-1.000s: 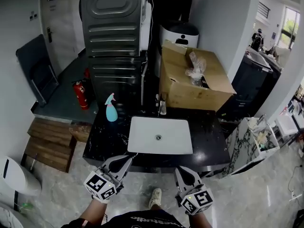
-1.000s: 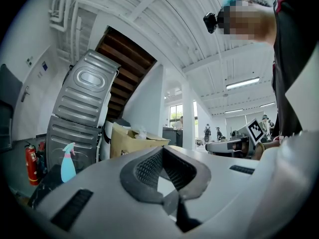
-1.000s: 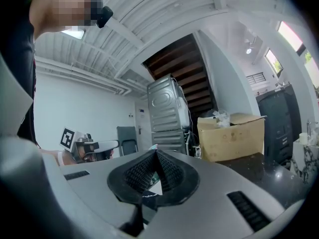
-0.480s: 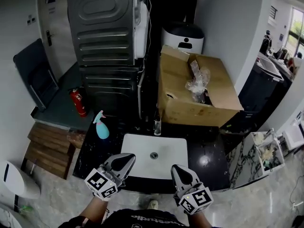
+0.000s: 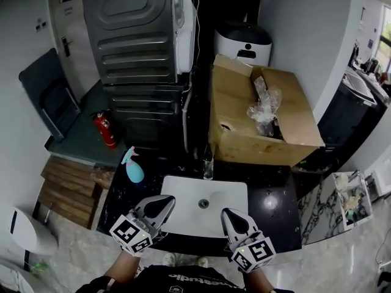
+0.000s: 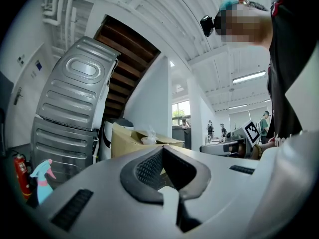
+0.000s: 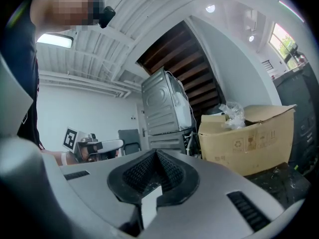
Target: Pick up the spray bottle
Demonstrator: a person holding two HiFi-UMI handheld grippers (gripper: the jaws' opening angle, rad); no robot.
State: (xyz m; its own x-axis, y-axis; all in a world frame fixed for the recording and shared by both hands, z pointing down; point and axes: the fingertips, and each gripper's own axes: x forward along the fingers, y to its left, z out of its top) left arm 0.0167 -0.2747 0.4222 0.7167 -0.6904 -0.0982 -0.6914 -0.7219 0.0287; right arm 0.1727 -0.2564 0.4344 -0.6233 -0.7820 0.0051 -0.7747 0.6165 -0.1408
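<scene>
Forward since a second before, my left tongs [image 5: 161, 204] and right tongs [image 5: 230, 215] hung over the near rim of the white sink [image 5: 183, 191], both pressed together and holding nothing. The blue spray bottle [image 5: 133, 167] stood upright at the black bench's [image 5: 276, 207] left end, apart from my left tongs.

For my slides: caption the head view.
Left gripper and right gripper, both shut, near the sink; spray bottle stands untouched.
</scene>
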